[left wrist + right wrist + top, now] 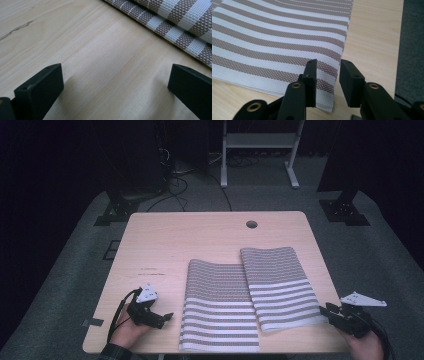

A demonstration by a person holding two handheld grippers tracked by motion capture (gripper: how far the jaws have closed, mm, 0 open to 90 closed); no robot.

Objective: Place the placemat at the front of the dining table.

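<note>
Jaws first: left gripper (167, 316) stands wide open over bare wood, nothing between the pads. Right gripper (324, 309) is parted narrowly at the near right corner of the right placemat (280, 285), and that corner lies flat, not pinched.

High view: two striped woven placemats on the wooden table (165, 240). Left placemat (220, 307) lies just beside the right placemat, with the right one's inner edge overlapping it. Left gripper sits well to the left of the left placemat, apart from it. Cable hole (251, 224) is beyond the right placemat, toward the far edge.

Left gripper view: jaws far apart, table grain between them, left placemat's edge (175, 22) ahead and clear of both pads.

Right gripper view: narrow gap, the right placemat's corner (325, 75) under the left jaw, table edge just to the right of it.

My read: looks like a release or a regrip at that corner. Next move needs a clean pinch on the thin edge, or a straight pull-off without snagging the weave.

Containers: none on the table.
</note>
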